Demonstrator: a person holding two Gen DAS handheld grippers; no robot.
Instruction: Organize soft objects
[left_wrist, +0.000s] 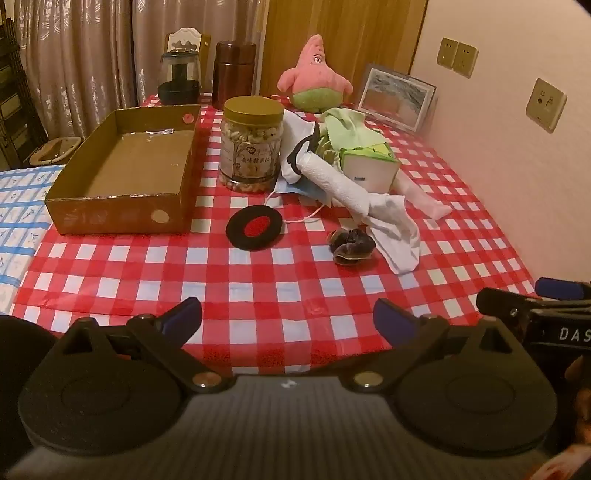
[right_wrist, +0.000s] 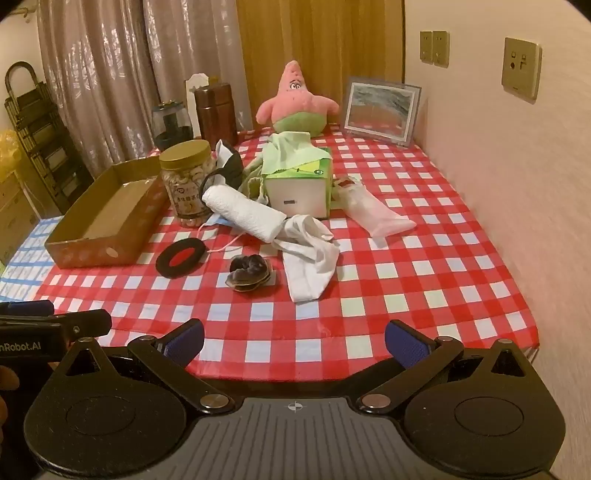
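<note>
A pink starfish plush (left_wrist: 313, 75) (right_wrist: 295, 99) sits at the back of the checked table. Nearer lie a rolled white towel (left_wrist: 332, 177) (right_wrist: 243, 212), a white cloth (left_wrist: 397, 232) (right_wrist: 310, 254), a green cloth (left_wrist: 347, 125) (right_wrist: 291, 151), a blue face mask (left_wrist: 299, 190), a black and red round pad (left_wrist: 255, 228) (right_wrist: 181, 257) and a dark scrunchie (left_wrist: 351, 243) (right_wrist: 249, 273). An empty cardboard box (left_wrist: 122, 173) (right_wrist: 103, 218) stands at the left. My left gripper (left_wrist: 287, 317) and right gripper (right_wrist: 293, 339) are open and empty above the table's near edge.
A nut jar (left_wrist: 252, 144) (right_wrist: 188, 181) stands beside the box. A tissue box (left_wrist: 369, 168) (right_wrist: 299, 188), a picture frame (left_wrist: 397, 96) (right_wrist: 380, 110), a brown canister (left_wrist: 234, 72) and a dark glass jar (left_wrist: 180, 77) stand further back. The wall runs along the right.
</note>
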